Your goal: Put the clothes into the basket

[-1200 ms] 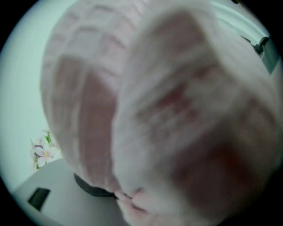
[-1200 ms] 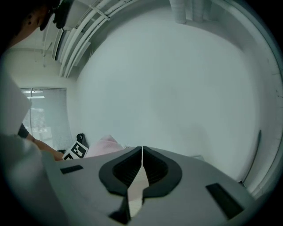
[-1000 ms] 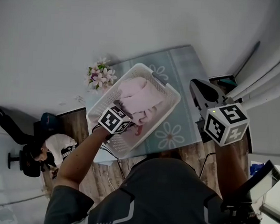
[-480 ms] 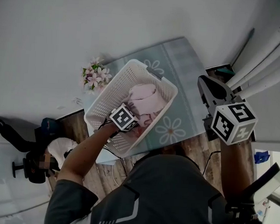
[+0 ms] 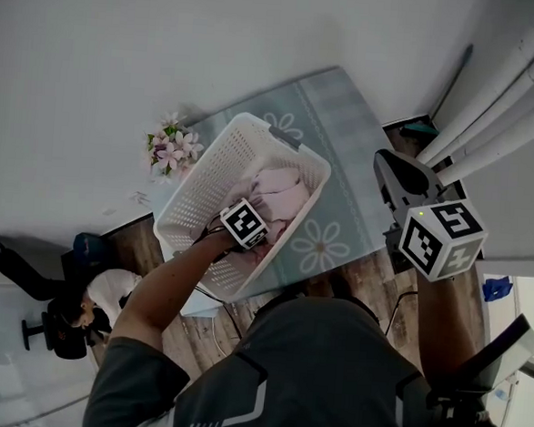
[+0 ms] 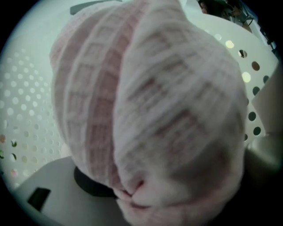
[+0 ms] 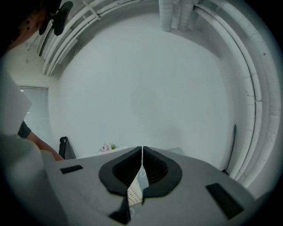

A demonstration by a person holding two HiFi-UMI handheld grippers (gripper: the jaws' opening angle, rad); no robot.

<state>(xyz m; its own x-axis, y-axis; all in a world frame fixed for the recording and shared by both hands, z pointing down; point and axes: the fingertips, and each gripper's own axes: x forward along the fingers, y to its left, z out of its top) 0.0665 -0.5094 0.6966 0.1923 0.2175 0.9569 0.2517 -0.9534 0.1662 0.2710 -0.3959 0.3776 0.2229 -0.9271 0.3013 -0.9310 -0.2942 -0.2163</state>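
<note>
Tightly between left jaws, pink garment [image 6: 154, 110]

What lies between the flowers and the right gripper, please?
In the head view, the white basket, with the pink clothes and the left gripper inside.
</note>
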